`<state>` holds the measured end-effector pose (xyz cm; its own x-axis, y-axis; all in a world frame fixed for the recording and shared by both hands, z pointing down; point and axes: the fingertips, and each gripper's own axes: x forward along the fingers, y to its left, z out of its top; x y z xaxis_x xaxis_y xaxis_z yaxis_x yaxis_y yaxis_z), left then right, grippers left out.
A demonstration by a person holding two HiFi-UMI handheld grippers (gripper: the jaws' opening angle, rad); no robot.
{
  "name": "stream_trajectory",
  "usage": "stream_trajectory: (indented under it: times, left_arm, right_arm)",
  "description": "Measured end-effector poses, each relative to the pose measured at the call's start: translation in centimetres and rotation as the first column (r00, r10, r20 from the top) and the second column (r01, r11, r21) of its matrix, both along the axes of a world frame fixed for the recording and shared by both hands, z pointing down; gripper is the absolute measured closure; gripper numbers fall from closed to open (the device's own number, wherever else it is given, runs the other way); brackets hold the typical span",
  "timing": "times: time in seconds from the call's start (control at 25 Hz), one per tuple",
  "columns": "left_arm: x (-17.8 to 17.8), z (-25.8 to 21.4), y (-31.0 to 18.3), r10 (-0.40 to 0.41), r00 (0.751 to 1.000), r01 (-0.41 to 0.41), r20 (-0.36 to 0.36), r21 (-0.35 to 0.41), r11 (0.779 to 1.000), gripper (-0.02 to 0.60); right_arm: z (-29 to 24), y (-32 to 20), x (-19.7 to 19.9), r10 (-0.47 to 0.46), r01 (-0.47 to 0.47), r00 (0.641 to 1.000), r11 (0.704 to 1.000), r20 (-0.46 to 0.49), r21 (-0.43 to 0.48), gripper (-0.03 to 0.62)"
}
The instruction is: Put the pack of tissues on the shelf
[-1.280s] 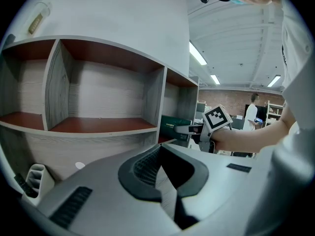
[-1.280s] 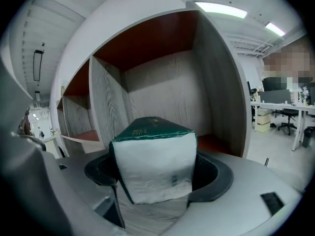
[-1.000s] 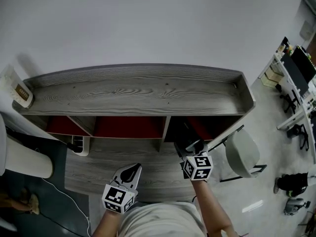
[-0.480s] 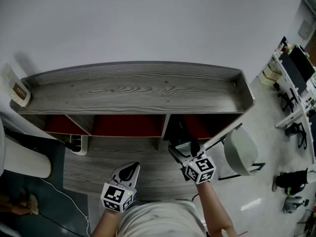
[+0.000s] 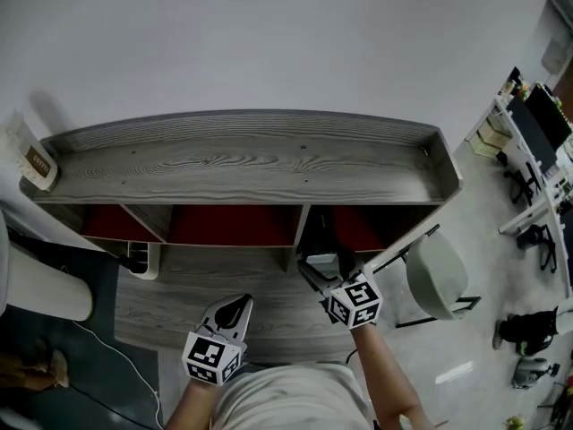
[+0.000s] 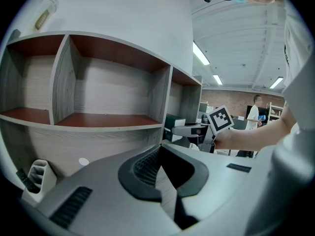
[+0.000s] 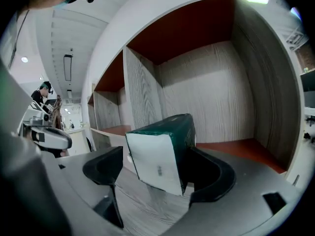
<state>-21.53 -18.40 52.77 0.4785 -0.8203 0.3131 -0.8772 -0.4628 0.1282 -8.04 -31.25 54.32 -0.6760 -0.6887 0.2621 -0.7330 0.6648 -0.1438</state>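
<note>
One pack of tissues [image 7: 156,162] is framed at the three-compartment shelf [image 5: 242,164] by the right gripper [image 7: 158,156], jaws just parted (left gripper [image 6: 161,154] closed, empty).

Grey wood-grain shelf unit [image 5: 251,164] stood against a white wall [image 5: 269,43]; three open compartments, red-brown floors. Top board [image 5: 358,173] carried a white packet [image 5: 36,161], brown label, at left end. Pack of tissues [image 7: 162,151] sat tilted at front edge of right compartment [image 7: 236,149].

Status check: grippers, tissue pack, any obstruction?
Right gripper fingers just opening, tissue pack tilted between them. Left gripper shut, empty. Pack at right compartment mouth, nothing blocking.
</note>
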Motion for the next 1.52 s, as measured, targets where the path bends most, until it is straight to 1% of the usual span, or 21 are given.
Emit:
stream_trajectory:
  times: [0.2, 0.36, 0.48, 0.64, 0.84, 0.88, 0.92, 0.96, 1.0, 1.2, 1.28, 1.52]
  left_arm:
    - [-0.1, 0.0, 0.3, -0.005, 1.000, 0.005, 0.002, -0.001, 1.000, 0.566]
    - [0.4, -0.2, 0.3, 0.006, 1.000, -0.006, 0.004, 0.002, 1.000, 0.566]
    - [1.6, -0.6, 0.2, 0.025, 1.000, -0.025, 0.001, 0.008, 1.000, 0.566]
    - [4.0, -0.8, 0.4, 0.063, 0.998, -0.063, -0.005, 0.013, 0.998, 0.566]
    - [8.0, -1.0, 0.8, 0.121, 0.993, -0.121, -0.015, 0.016, 0.993, 0.566]
    - [8.9, -1.0, 1.0, 0.133, 0.991, -0.133, -0.017, 0.016, 0.991, 0.566]
    - [9.7, -1.0, 1.1, 0.145, 0.989, -0.145, -0.018, 0.016, 0.989, 0.566]
    - [10.6, -1.1, 1.2, 0.158, 0.987, -0.158, -0.019, 0.017, 0.987, 0.566]
    - [11.5, -1.3, 1.4, 0.171, 0.985, -0.171, -0.020, 0.019, 0.985, 0.566]
    - [15.7, -1.9, 2.2, 0.235, 0.971, -0.233, -0.037, 0.034, 0.972, 0.566]
    - [17.1, -2.0, 2.5, 0.257, 0.965, -0.256, -0.042, 0.039, 0.966, 0.566]
    - [20.6, -3.0, 3.1, 0.307, 0.950, -0.304, -0.059, 0.056, 0.951, 0.566]
  right_arm:
    - [0.0, 0.1, -0.1, 0.002, -0.002, 1.000, 1.000, 0.022, -0.005, 0.180]
    - [-0.7, 0.5, 0.9, 0.026, -0.025, 0.998, 1.000, 0.059, -0.011, 0.180]
    - [-1.7, 1.2, 2.5, 0.056, -0.056, 0.994, 0.998, 0.095, -0.008, 0.180]
    - [-2.5, 2.8, 5.3, 0.089, -0.087, 0.987, 0.996, 0.134, -0.025, 0.180]
    - [-3.1, 5.5, 10.1, 0.168, -0.165, 0.976, 0.986, 0.136, -0.034, 0.187]
    - [-3.2, 6.1, 11.2, 0.189, -0.187, 0.973, 0.982, 0.134, -0.032, 0.209]
    - [-3.5, 6.8, 12.4, 0.213, -0.212, 0.968, 0.977, 0.132, -0.027, 0.264]
    - [-3.8, 7.5, 13.6, 0.238, -0.237, 0.962, 0.971, 0.132, -0.020, 0.332]
    - [-4.1, 8.2, 14.8, 0.259, -0.260, 0.957, 0.966, 0.132, -0.012, 0.383]
    - [-5.7, 11.7, 20.0, 0.335, -0.340, 0.933, 0.940, 0.135, 0.018, 0.542]
    - [-6.2, 13.1, 21.6, 0.349, -0.355, 0.928, 0.934, 0.132, 0.025, 0.564]
    - [-7.4, 16.7, 24.7, 0.360, -0.366, 0.927, 0.930, 0.109, 0.040, 0.568]
